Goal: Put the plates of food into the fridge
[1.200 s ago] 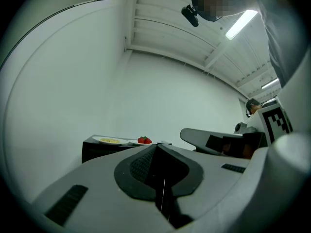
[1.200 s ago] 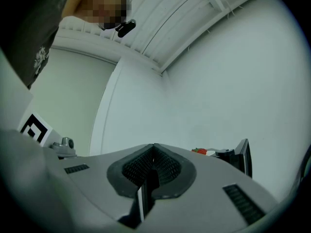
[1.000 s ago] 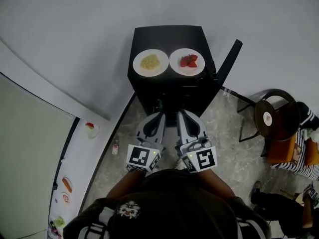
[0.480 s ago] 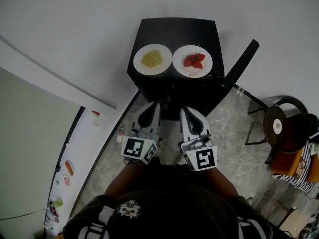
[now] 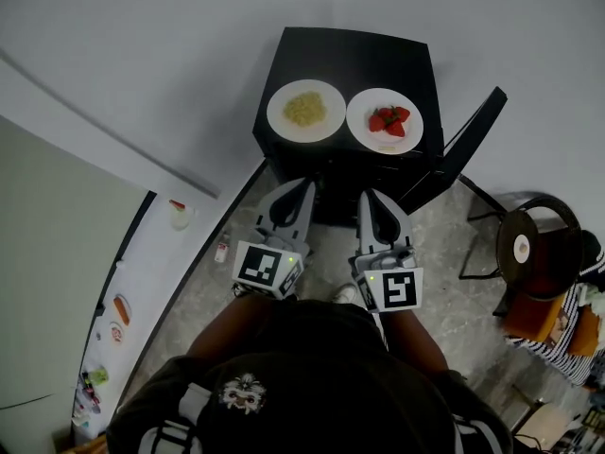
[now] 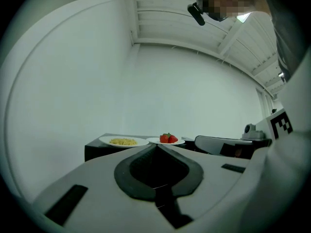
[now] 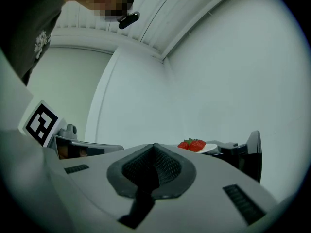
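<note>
Two white plates stand side by side on top of a small black fridge point(image 5: 312, 50): a plate of yellow noodles point(image 5: 305, 111) on the left and a plate of strawberries point(image 5: 385, 121) on the right. My left gripper point(image 5: 301, 185) and right gripper point(image 5: 367, 197) are held level in front of the fridge, short of it, both shut and empty. The left gripper view shows its jaws point(image 6: 156, 145) closed, with the noodle plate point(image 6: 123, 141) and strawberry plate point(image 6: 167, 139) ahead. Beyond the closed right gripper point(image 7: 154, 145), only the strawberry plate point(image 7: 194, 145) shows.
The black fridge's door point(image 5: 468, 140) stands open to the right. A tall white fridge with magnets point(image 5: 113, 310) is at the left, and a small bottle point(image 5: 221, 251) stands on the floor beside it. A round chair point(image 5: 529, 244) and a seated person point(image 5: 567, 343) are at the right.
Both grippers have moved forward toward the black fridge, still shut and empty. The plates have not moved.
</note>
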`<state>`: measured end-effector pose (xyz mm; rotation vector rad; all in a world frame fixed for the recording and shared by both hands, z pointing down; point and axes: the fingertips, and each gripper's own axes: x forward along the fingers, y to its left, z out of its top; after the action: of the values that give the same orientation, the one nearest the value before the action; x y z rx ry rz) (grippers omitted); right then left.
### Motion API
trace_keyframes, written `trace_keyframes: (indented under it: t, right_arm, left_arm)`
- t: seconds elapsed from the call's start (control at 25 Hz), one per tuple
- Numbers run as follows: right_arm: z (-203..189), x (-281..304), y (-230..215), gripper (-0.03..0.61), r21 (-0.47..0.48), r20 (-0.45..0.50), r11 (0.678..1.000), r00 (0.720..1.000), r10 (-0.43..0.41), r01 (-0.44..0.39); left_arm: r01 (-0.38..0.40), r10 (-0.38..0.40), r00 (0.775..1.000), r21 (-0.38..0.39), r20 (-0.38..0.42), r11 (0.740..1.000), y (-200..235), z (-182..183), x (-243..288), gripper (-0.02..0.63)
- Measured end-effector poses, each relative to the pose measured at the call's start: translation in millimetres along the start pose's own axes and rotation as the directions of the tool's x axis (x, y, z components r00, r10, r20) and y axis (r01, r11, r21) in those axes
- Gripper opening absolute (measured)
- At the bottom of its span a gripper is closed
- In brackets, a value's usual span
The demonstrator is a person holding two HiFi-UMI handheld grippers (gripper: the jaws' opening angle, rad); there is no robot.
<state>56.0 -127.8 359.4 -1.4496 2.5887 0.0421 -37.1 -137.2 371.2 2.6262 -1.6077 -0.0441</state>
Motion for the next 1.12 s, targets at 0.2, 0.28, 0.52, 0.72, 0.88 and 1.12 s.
trace_keyframes:
  t: [0.2, 0.28, 0.52, 0.72, 0.88, 1.12]
  right_arm:
    - [5.2, 12.8, 0.9, 0.025, 0.007, 0.004, 0.999, 0.999, -0.034, 0.034]
    - [0.1, 14.8, -1.3, 0.025, 0.019, -0.01, 0.999, 0.999, -0.045, 0.045]
    - [-19.8, 19.2, -25.4, 0.025, 0.221, -0.069, 0.967, 0.991, -0.117, 0.13]
    - [-23.8, 22.6, -44.5, 0.026, 0.46, -0.088, 0.872, 0.986, -0.141, 0.166]
    - [-23.3, 29.6, -52.1, 0.089, 0.547, -0.087, 0.817, 0.983, -0.164, 0.185]
    - [-31.2, 35.5, -68.6, 0.127, 0.766, -0.101, 0.614, 0.978, -0.182, 0.193]
  left_arm:
    - [0.074, -0.075, 0.997, 0.017, 0.02, 0.997, 4.2, 4.8, 10.2, 0.021]
    - [0.095, -0.095, 0.995, -0.007, 0.021, 0.995, 3.0, 4.8, 12.2, 0.021]
    - [0.154, -0.153, 0.988, -0.036, 0.029, 0.987, 4.1, 5.3, 16.2, 0.021]
    - [0.156, -0.155, 0.988, -0.043, 0.023, 0.987, 14.0, 0.8, 17.1, 0.021]
    - [0.162, -0.162, 0.987, -0.029, 0.022, 0.986, 18.9, 1.5, 18.7, 0.021]
    - [0.168, -0.167, 0.986, -0.034, 0.02, 0.985, 20.0, 1.2, 17.6, 0.021]
